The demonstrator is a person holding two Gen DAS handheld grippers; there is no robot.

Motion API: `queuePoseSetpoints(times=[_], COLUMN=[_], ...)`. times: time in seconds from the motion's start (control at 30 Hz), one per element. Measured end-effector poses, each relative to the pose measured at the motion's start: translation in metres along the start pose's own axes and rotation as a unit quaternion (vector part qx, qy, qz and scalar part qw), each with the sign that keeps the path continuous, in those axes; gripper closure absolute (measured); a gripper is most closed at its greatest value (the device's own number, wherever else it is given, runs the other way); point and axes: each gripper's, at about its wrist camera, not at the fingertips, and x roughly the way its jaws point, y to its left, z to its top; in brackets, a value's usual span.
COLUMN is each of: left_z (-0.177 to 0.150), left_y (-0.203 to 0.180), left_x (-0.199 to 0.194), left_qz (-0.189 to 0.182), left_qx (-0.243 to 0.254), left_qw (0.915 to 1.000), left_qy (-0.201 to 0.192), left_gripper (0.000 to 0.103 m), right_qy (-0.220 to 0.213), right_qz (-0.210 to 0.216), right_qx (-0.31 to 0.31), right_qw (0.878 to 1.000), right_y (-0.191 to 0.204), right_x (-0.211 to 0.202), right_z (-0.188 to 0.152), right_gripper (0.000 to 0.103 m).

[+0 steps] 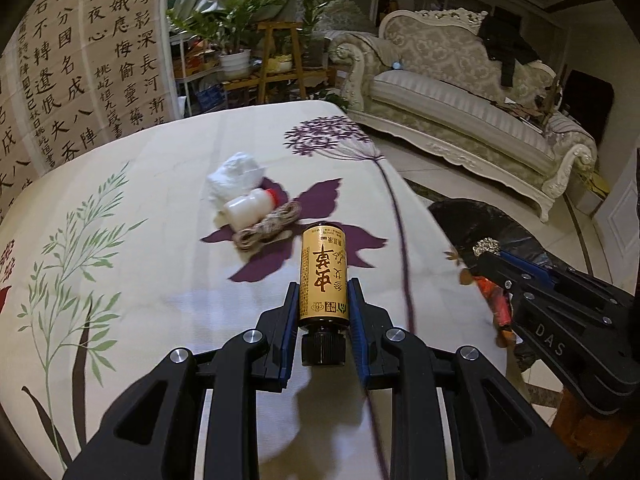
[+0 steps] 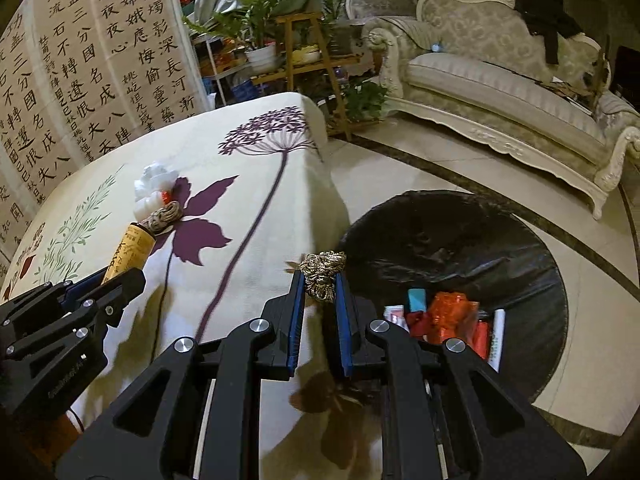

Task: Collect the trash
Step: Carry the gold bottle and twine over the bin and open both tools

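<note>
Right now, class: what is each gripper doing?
Left gripper: closed on the yellow bottle.
Right gripper: closed on the gold string bundle.

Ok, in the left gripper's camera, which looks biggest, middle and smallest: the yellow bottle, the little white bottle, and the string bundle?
1. yellow bottle, held in the left gripper, so it is nearest the camera and that enlarges it.
2 and 3. little white bottle and string bundle look much alike; they lie touching, too close to rank.

dim warm indoor light | soft shadows | fisheye-bent, dark edges
</note>
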Motion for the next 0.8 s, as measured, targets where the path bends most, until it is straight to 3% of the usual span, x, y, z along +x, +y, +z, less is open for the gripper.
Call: queuePoseSetpoints(times=[0.8], left_z=[0.007], left_y=[-0.107], left_x=[0.029], left_qz=[-0.052], left_qx=[0.063], left_qw=[0.9967], left_qy=[0.003], left_gripper=[0.078], right_qy=[-0.017], right_qz=[-0.068], right_qx=[0.075], right_qw=[0.995], right_y=[-0.101], right_x=[-0.016], right_z=[-0.014], right_gripper=[0.088])
